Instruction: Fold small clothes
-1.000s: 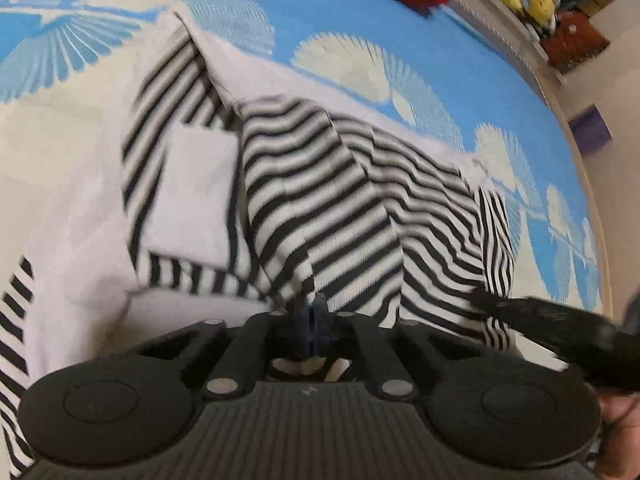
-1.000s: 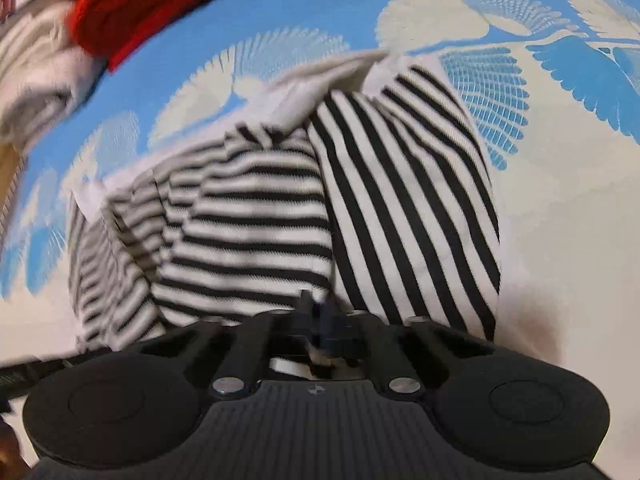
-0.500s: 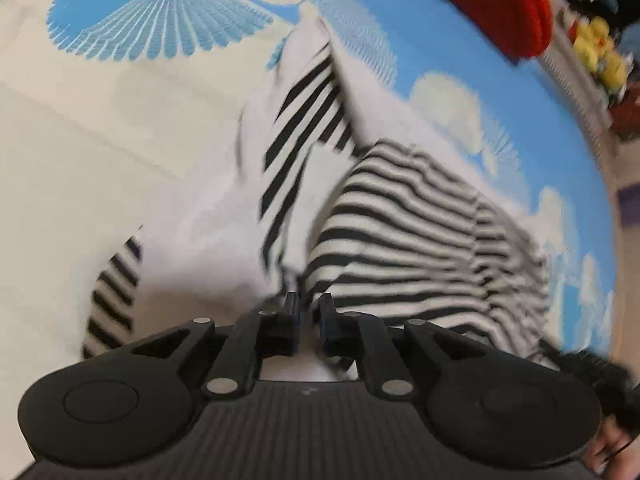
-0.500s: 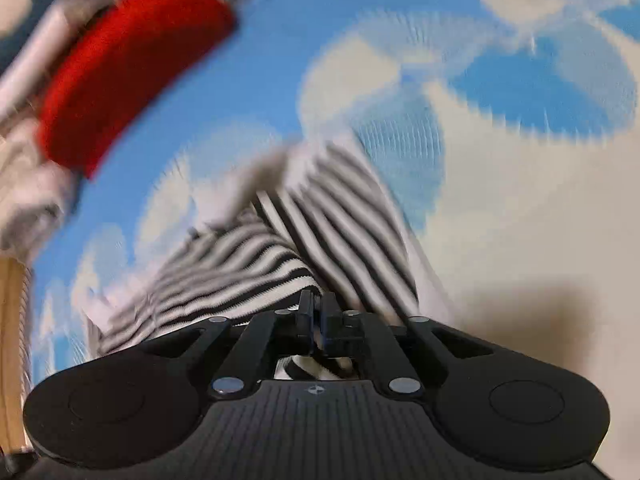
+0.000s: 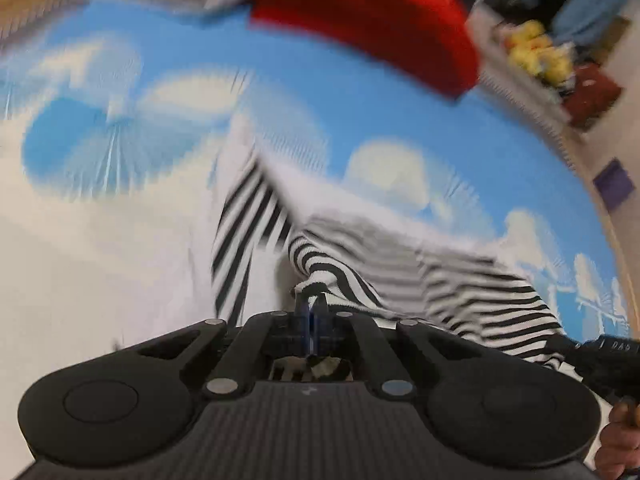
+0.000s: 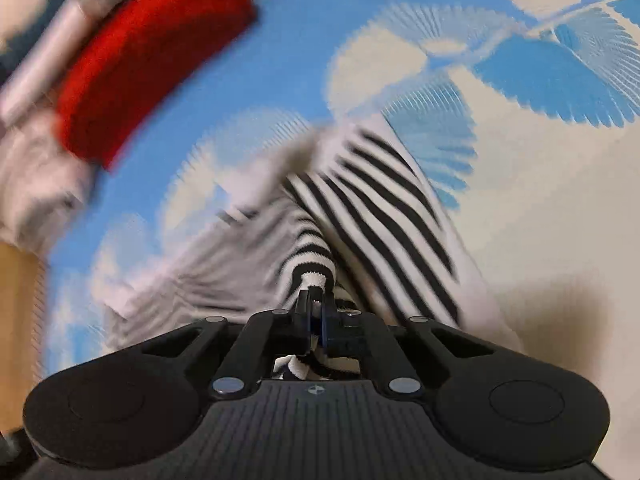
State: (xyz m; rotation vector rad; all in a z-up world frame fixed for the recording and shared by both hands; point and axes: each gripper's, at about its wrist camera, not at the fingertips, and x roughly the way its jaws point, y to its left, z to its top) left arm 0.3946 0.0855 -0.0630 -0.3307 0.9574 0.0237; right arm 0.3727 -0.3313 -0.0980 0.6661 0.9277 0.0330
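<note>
A black-and-white striped garment (image 5: 420,276) lies on a blue and cream patterned bedcover (image 5: 360,128); it also shows in the right wrist view (image 6: 376,216). My left gripper (image 5: 311,305) is shut on the garment's striped edge and holds it lifted. My right gripper (image 6: 315,301) is shut on another striped edge of the same garment. The cloth stretches away from both grippers toward the far side. The right gripper body (image 5: 600,350) shows at the right edge of the left wrist view. Both views are motion blurred.
A red folded garment (image 5: 372,20) lies at the far end of the bed, also in the right wrist view (image 6: 148,56). Pale clothes (image 6: 36,172) sit beside it. Yellow toys (image 5: 536,52) and a wooden bed edge (image 5: 616,232) are at right.
Both grippers have lifted and swung forward with the garment's edges pinched. The red garment has come closer into view. The striped cloth has gathered into a narrower fold.
</note>
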